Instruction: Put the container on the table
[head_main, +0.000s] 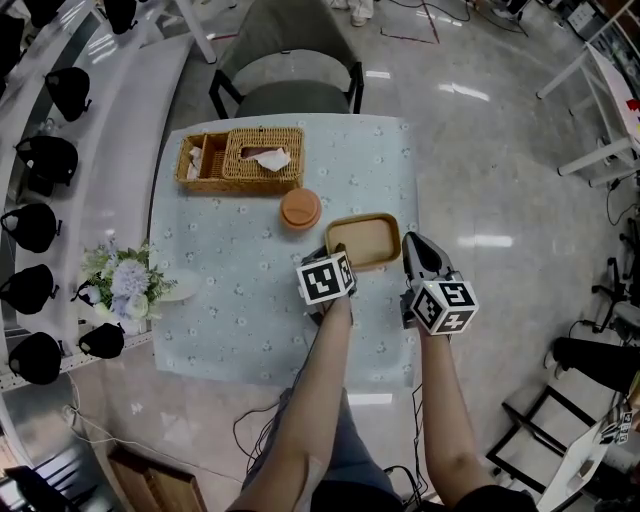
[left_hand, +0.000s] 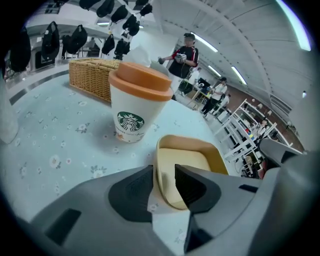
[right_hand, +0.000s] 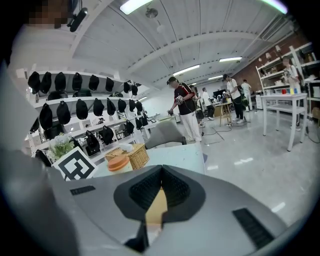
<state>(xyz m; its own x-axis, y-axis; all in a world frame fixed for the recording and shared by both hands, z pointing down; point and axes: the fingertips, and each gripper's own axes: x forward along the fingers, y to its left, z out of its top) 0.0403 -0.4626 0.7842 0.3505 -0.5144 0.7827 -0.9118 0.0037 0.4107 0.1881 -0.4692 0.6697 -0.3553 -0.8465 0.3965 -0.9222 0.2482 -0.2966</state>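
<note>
The container (head_main: 362, 240), a shallow tan tray with rounded corners, lies on the flowered cloth of the bench (head_main: 230, 290), toward its right side and near the edge closest to the person. The left gripper (head_main: 335, 252) reaches down over the tray's near left corner. In the left gripper view its fingers stand apart with the container's (left_hand: 187, 160) rim between them, one outside the wall and one inside, and a clear gap shows at the inner one, so the left gripper (left_hand: 164, 172) is not pinching it. The right gripper (head_main: 412, 243) is at the tray's right end. In the right gripper view its fingers are drawn close together on a thin tan edge of the container (right_hand: 157, 207), so the right gripper (right_hand: 161, 172) has the tray clamped.

Just beyond the tray, close to its far left corner, stands a paper cup (head_main: 300, 210) with an orange lid. Farther back lies a wicker basket (head_main: 240, 160) with tissue in it. A bunch of pale flowers (head_main: 125, 280) sits off the bench's left edge, and a grey chair (head_main: 290, 85) is drawn up at the far side.
</note>
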